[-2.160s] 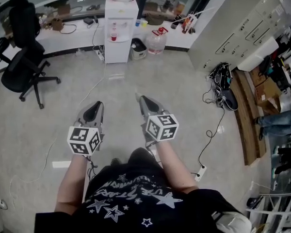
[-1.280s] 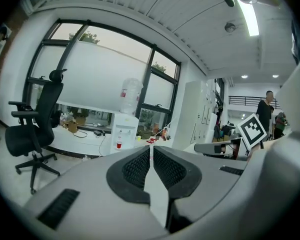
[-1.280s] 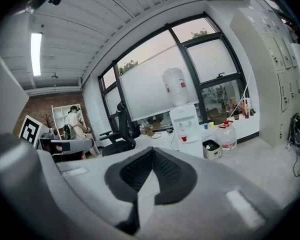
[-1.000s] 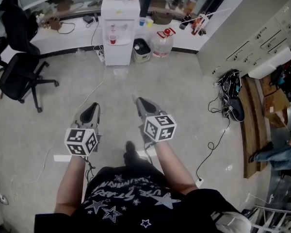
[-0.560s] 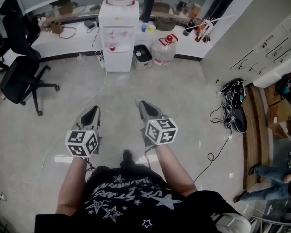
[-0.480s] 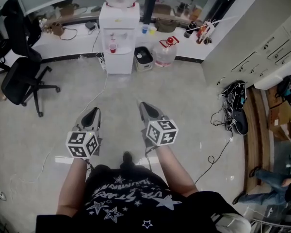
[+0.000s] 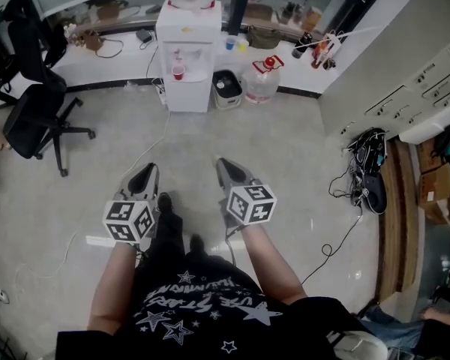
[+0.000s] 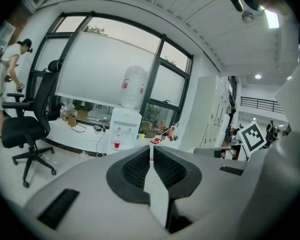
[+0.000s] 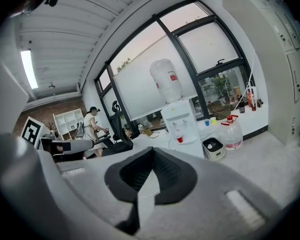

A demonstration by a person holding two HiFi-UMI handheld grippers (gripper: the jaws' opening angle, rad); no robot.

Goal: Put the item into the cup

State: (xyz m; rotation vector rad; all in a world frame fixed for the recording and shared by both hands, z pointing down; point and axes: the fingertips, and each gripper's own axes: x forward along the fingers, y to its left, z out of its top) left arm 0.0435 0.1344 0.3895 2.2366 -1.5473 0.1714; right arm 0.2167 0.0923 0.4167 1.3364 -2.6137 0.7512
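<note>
Underfoot, a pale grey floor [image 7: 285, 148] spreads out below both grippers, which are held side by side at waist height, pointing forward. Well ahead of them, against the window wall, stands a white water dispenser [image 7: 186, 58] with a bottle on top. A black office chair [image 7: 34, 118] sits far off to the left of the left gripper [image 7: 144, 172]. A clear water jug [image 7: 261, 81] with a red cap stands on the floor ahead of the right gripper [image 7: 226, 167], just right of the dispenser. The left gripper's jaws are closed against each other, and so are the right gripper's. A small red cup [image 7: 179, 73] rests in the dispenser's tap recess, far beyond both grippers; whether it is the task's cup cannot be told.
</note>
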